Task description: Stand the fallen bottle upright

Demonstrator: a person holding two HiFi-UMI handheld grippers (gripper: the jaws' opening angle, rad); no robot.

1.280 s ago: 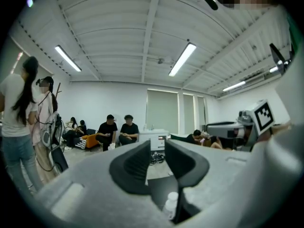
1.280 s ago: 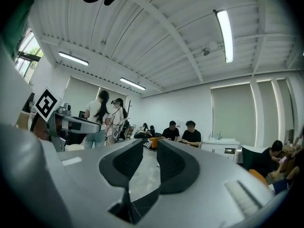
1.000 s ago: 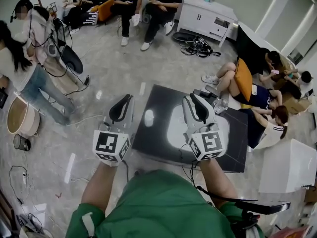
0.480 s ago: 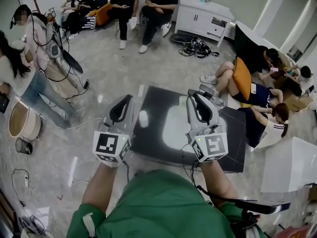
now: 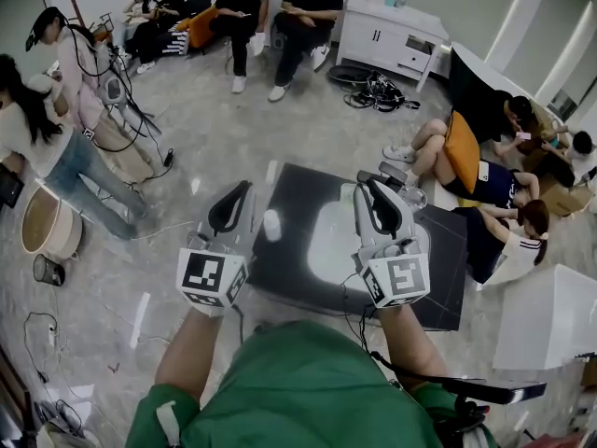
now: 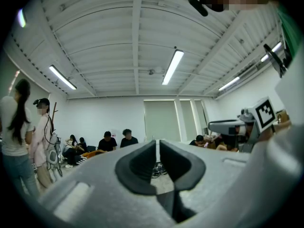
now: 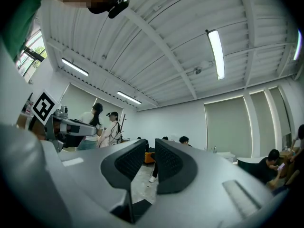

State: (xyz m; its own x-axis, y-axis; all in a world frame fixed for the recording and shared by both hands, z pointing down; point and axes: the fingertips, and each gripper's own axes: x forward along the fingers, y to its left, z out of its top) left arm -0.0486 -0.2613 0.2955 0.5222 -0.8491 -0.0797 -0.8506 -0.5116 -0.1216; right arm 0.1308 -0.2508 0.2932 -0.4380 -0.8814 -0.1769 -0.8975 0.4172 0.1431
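Bottle: a small white bottle (image 5: 271, 224) sat on the dark surface (image 5: 298, 194), close to its left edge; the head view did not show whether it stood or lay.
Bottle and grippers: it appeared between the two grippers, nearer the left one, and touched neither.
Left gripper: the left gripper (image 5: 244, 188) was held level beside the surface's left edge, with its tip just left of the bottle.
Left fingers: its fingers (image 6: 137, 167) were clenched together, the pads meeting along a thin seam with nothing in them.
Right gripper: the right gripper (image 5: 369, 188) hung over the right part of the surface, well apart from the bottle.
Right fingers: its fingers (image 7: 173, 165) had just been closing and stood a narrow slit apart, released, with nothing between them.
Clear container: a clear container (image 5: 413, 197) showed just beyond the right gripper's tip, by the surface's far right side.
Wearer: a green shirt (image 5: 298, 381) filled the bottom of the head view, with bare forearms reaching to both grippers.
Floor: a pale glossy floor (image 5: 215, 138) surrounded the surface.
Cabinet: a white cabinet (image 5: 387, 31) stood at the far wall.
People: seated people (image 5: 280, 7) sat at the back, and others (image 5: 485, 180) were on the floor to the right.
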